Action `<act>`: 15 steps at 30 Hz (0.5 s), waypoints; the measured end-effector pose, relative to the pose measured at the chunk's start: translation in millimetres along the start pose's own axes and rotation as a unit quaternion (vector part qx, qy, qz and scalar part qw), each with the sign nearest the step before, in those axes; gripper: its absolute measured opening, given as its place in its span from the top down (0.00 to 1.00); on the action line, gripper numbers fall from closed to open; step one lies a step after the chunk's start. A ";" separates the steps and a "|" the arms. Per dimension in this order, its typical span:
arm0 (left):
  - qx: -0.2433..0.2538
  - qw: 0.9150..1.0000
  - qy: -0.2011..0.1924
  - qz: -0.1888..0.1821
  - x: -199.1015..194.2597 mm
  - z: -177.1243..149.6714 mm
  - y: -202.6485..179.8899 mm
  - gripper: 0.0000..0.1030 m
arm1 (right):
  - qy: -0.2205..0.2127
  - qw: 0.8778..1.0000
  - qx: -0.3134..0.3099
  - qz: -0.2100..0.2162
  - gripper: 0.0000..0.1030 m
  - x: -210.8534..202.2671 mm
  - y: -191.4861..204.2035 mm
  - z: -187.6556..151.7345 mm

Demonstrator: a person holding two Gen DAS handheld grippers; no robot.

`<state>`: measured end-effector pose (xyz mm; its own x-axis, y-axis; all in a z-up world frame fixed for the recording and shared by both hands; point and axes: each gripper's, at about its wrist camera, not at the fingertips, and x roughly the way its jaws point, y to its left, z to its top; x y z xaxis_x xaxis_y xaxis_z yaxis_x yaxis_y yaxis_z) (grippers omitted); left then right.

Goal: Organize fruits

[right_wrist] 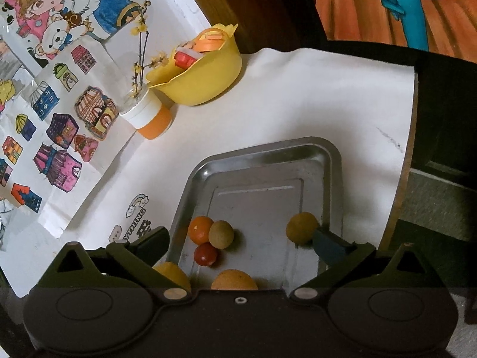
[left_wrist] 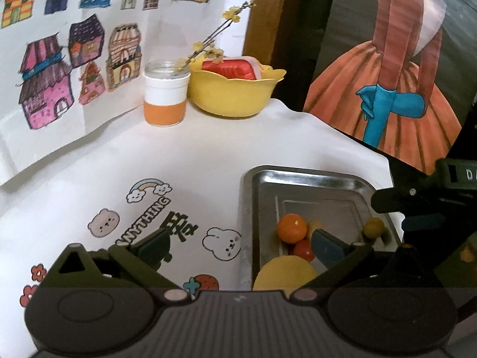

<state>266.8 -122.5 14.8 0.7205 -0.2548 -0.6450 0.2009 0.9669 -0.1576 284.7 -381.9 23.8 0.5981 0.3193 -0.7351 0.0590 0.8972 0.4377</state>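
A steel tray (right_wrist: 262, 152) lies on the white table cover. In it an orange fruit (right_wrist: 200, 229), a yellow-green fruit (right_wrist: 221, 234) and a small red fruit (right_wrist: 205, 254) sit bunched together. A yellow fruit (right_wrist: 301, 227) rests by the right rim, against my right fingertip. Two larger yellow fruits (right_wrist: 234, 280) (right_wrist: 173, 273) lie close under the camera. My right gripper (right_wrist: 241, 243) hangs open over the tray and holds nothing. My left gripper (left_wrist: 240, 247) is open and holds nothing, straddling the tray's left rim (left_wrist: 247, 208), near the orange fruit (left_wrist: 292, 228) and red fruit (left_wrist: 304, 250).
A yellow bowl (left_wrist: 232, 95) with a red packet and a jar (left_wrist: 165, 95) holding flowering twigs stand at the back by the drawings. A painting (left_wrist: 387, 89) leans at the right. The table edge (right_wrist: 402, 179) runs just right of the tray.
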 end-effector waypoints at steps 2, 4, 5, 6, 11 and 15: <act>-0.009 1.000 0.002 -0.001 -1.8 -0.6 3.5 0.00 | -0.005 1.000 -0.005 -0.004 0.01 -2.4 1.2 -2.3; -0.013 1.000 0.002 -0.001 -3.4 -1.1 5.4 0.00 | -0.010 1.000 -0.008 -0.008 0.01 -4.8 3.1 -4.8; -0.015 1.000 0.002 -0.001 -4.5 -1.5 6.3 0.00 | -0.012 1.000 -0.009 -0.010 0.01 -5.9 3.9 -5.9; -0.017 1.000 0.001 0.000 -5.5 -2.0 7.0 0.00 | -0.014 1.000 -0.010 -0.011 0.01 -7.0 4.4 -6.8; -0.022 1.000 -0.002 0.002 -11.9 -4.7 9.5 0.00 | -0.020 1.000 -0.016 -0.017 0.01 -12.6 8.0 -11.1; -0.024 1.000 -0.009 0.002 -18.2 -5.4 10.4 0.00 | -0.026 0.999 -0.023 -0.022 0.01 -18.2 11.4 -14.3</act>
<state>252.1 -107.8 20.8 0.7326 -0.2509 -0.6327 0.1669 0.9674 -0.1904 263.1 -373.2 34.8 0.6372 0.2632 -0.7244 0.0500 0.9238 0.3796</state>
